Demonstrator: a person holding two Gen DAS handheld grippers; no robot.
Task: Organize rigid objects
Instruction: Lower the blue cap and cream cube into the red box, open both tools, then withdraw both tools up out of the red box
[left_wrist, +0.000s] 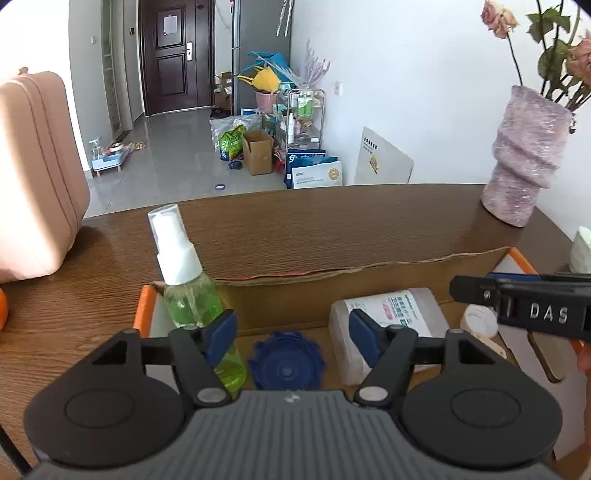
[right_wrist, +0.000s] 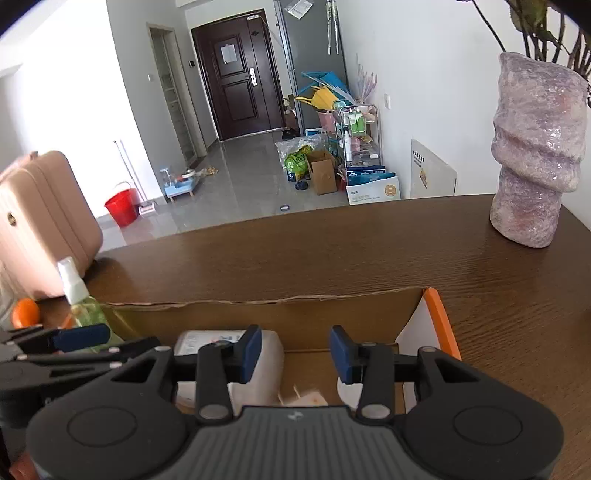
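Note:
An open cardboard box (left_wrist: 332, 269) with orange edges stands on the brown table. Inside it are a green spray bottle (left_wrist: 186, 284) with a white cap, upright at the left, a blue ridged lid (left_wrist: 286, 363), a translucent white bottle (left_wrist: 391, 314) with a printed label lying down, and a small white cap (left_wrist: 480, 321). My left gripper (left_wrist: 293, 332) is open and empty above the blue lid. My right gripper (right_wrist: 295, 354) is open and empty over the box's right part, next to the white bottle (right_wrist: 266, 354). It shows in the left wrist view (left_wrist: 524, 302) at the right.
A tall lilac vase (right_wrist: 535, 155) with flowers stands at the table's far right. A pink suitcase-like case (left_wrist: 33, 173) stands at the far left. An orange object (right_wrist: 24, 312) lies left of the box. The table's far edge (left_wrist: 295, 192) drops to the floor.

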